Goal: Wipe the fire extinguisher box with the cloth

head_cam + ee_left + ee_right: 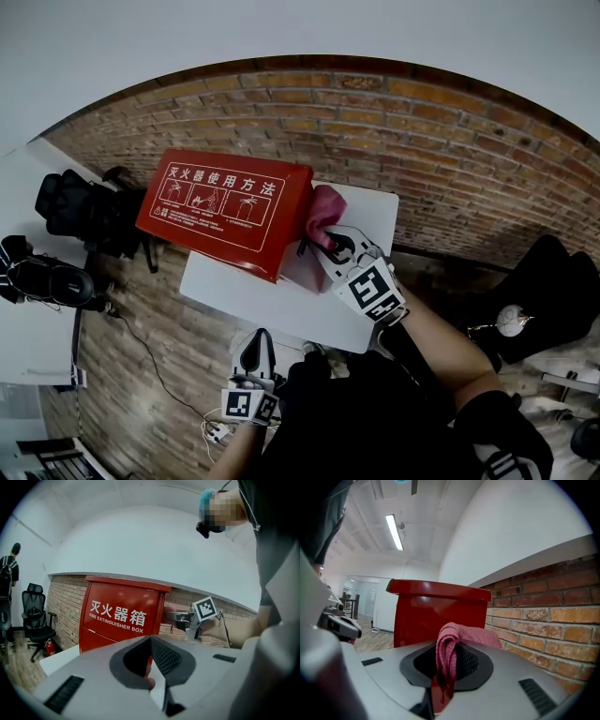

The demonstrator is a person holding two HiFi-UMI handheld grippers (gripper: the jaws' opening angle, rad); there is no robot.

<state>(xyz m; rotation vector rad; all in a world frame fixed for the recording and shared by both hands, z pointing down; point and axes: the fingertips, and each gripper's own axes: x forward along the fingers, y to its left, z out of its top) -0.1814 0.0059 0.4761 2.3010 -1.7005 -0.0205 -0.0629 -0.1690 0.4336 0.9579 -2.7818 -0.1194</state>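
The red fire extinguisher box (225, 211) stands on a small white table (281, 314); its front carries white lettering (119, 616). My right gripper (325, 241) is shut on a pink cloth (322, 211) and holds it against the box's right side. In the right gripper view the cloth (450, 641) hangs folded between the jaws, with the box (436, 616) just behind it. My left gripper (255, 352) hovers low at the table's near edge, apart from the box, with its jaws closed on nothing (151, 667). The left gripper view also shows the right gripper (180, 619) beside the box.
A brick wall (450, 159) runs behind the table. Black office chairs (75, 206) stand at the left, by a white desk (28, 328). A black bag (553, 281) lies on the floor at the right. A person (9, 569) stands far left, beyond a chair (37, 616).
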